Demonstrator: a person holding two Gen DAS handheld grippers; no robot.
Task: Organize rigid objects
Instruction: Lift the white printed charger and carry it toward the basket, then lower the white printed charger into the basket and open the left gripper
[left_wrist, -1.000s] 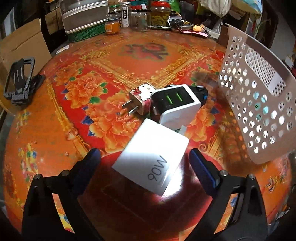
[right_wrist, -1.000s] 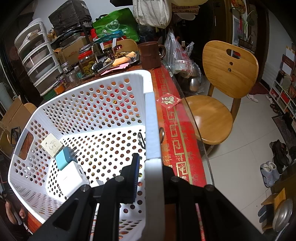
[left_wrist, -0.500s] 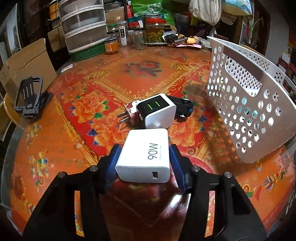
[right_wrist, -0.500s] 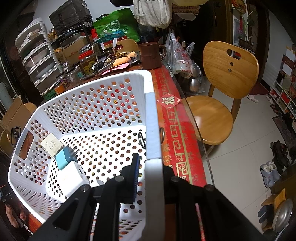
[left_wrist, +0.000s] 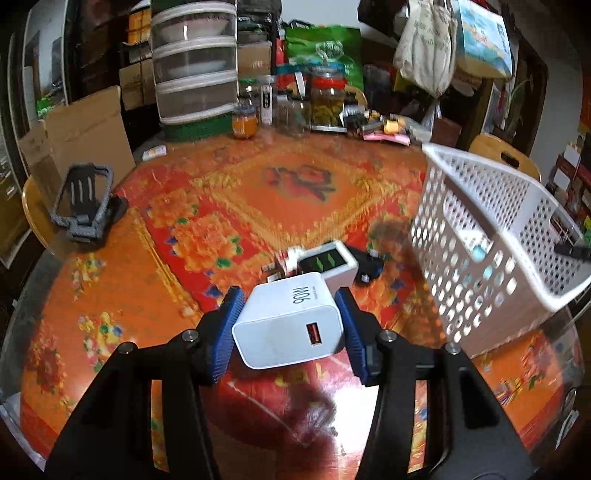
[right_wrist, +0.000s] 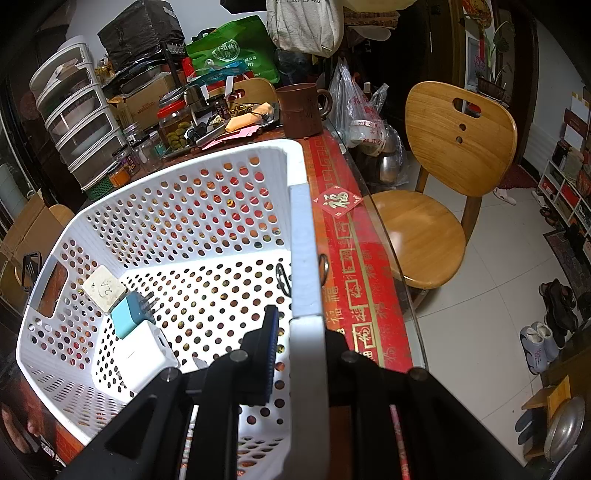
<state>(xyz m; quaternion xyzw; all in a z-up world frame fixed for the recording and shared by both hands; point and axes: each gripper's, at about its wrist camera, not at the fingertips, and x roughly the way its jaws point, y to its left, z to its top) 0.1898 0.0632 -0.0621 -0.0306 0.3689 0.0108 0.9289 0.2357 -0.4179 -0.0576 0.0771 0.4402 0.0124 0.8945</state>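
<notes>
90W charger (left_wrist: 291, 325): gripped between the blue pads of the left claw (left_wrist: 290, 334), lifted clear of the surface (left_wrist: 110, 302).
Right claw (right_wrist: 295, 354): clamped on the wall of the white basket (right_wrist: 184, 229).
Basket contents: three chargers lie inside.

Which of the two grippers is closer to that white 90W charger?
Left. The left gripper is clamped on the 90W charger, holding it above the table. The right gripper grips the white basket rim, away from it.
</notes>
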